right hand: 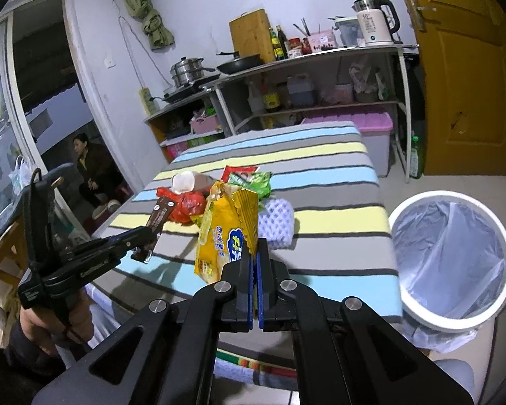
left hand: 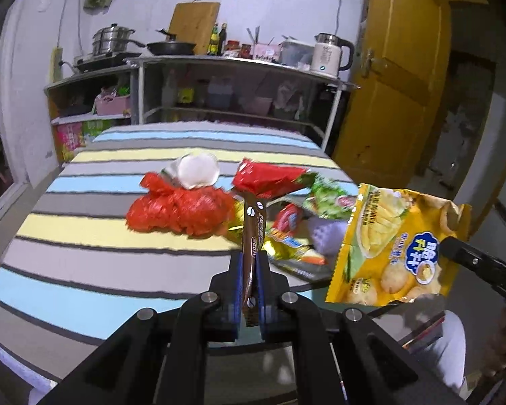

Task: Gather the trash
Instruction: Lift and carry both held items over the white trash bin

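My left gripper (left hand: 251, 260) is shut on a brown coffee sachet (left hand: 253, 222), which stands upright between the blue pads, lifted off the striped table (left hand: 84, 236). My right gripper (right hand: 255, 249) is shut on the edge of a yellow chip bag (right hand: 219, 233), also held clear of the table. The left wrist view shows that bag (left hand: 388, 246) hanging at the right. Behind both lies a trash pile: a red plastic bag (left hand: 178, 212), a white cup (left hand: 199, 168), a red wrapper (left hand: 266, 175), a green wrapper (left hand: 327, 199) and a lavender foam net (right hand: 276, 222).
A white bin (right hand: 431, 196) with a clear liner stands on the floor at the table's right side. A metal shelf (right hand: 320, 57) with pots, bottles and a kettle lines the far wall beside a yellow door (right hand: 465, 84). A person (right hand: 91, 168) sits in the doorway at the left.
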